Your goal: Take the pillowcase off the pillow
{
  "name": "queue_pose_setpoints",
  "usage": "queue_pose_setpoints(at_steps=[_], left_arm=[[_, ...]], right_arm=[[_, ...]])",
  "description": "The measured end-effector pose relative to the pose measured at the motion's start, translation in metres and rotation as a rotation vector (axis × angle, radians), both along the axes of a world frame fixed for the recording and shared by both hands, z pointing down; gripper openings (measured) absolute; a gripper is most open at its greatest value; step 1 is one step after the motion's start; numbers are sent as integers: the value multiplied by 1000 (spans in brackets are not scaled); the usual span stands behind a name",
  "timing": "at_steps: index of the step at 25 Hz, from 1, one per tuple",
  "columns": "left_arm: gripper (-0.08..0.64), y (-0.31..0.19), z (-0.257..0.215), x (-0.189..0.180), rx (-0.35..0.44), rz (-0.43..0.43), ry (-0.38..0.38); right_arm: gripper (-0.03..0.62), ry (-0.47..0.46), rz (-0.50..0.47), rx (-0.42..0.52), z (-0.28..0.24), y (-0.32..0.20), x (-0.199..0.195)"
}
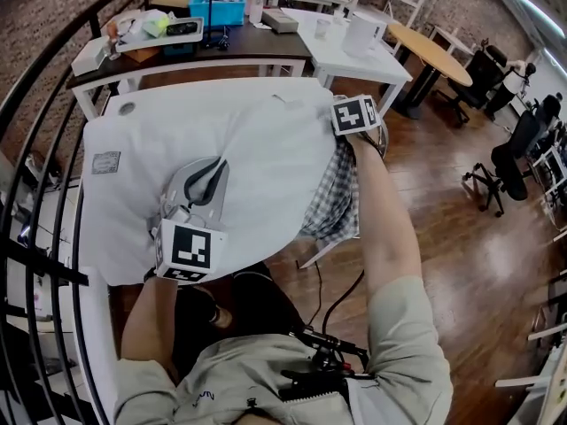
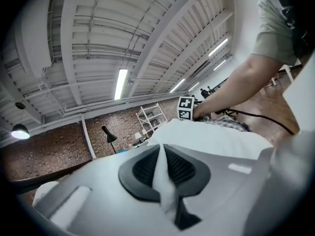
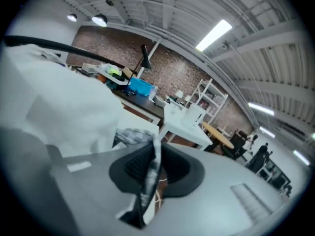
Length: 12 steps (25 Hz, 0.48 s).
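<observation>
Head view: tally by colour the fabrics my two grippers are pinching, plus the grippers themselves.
white fabric: 1, pinched by the left gripper
checked fabric: 1, pinched by the right gripper
grippers: 2, both closed on cloth
total: 4

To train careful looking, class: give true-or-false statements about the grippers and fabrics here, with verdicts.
1. The left gripper is shut on white fabric. True.
2. The right gripper is empty. False: it is shut on checked fabric.
3. The checked fabric lies at the left of the head view. False: it hangs at the right edge of the white fabric.
4. A blue bin stands on the far desk. True.
</observation>
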<state>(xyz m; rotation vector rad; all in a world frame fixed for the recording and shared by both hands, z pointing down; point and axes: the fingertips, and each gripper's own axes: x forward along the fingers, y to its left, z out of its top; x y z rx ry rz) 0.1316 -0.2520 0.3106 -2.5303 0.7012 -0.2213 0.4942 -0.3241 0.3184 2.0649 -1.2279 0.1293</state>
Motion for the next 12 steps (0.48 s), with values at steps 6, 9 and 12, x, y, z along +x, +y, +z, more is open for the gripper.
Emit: queue_pose_setpoints(at_steps=[6,9,12], left_arm=[[80,-27,-14,18,-2,-11,-43],[126,-6,-47,9,69,5,-46],[180,43,-33,-2,49,75,-97]], right_arm=[[193,-190,-101,182,-3,23,-8],[193,-197,-158,328,-34,65,-36],[193,-205,-250,438,-42,120,-89]])
